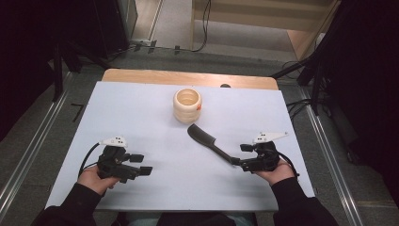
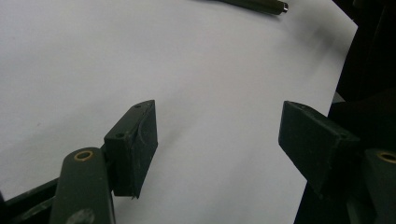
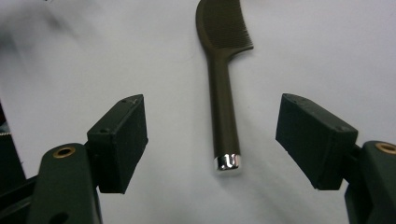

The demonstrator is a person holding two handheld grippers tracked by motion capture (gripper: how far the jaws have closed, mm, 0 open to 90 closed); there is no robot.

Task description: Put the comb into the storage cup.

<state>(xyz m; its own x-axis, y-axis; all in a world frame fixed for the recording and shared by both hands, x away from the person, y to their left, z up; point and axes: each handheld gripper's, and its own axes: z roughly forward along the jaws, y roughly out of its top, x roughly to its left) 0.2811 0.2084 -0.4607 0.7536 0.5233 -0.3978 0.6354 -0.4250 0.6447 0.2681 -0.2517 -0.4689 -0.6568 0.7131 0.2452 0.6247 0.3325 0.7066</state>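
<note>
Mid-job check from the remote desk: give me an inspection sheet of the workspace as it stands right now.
Surface: white sheet over a wooden table; bare apart from the items below.
Job's things: dark comb lies flat, its metal-capped handle end toward the right gripper; cream ribbed cup stands upright behind it, apart from it.
Clutter: nothing seen.
Grippers: right gripper open, jaws either side of the handle end, pads not touching it. Left gripper open, nothing between its jaws, over bare sheet.
Cables: a black cable trails from the left gripper; more run on the floor beyond the table.
Surroundings: dark stands and floor rails at both sides.
</note>
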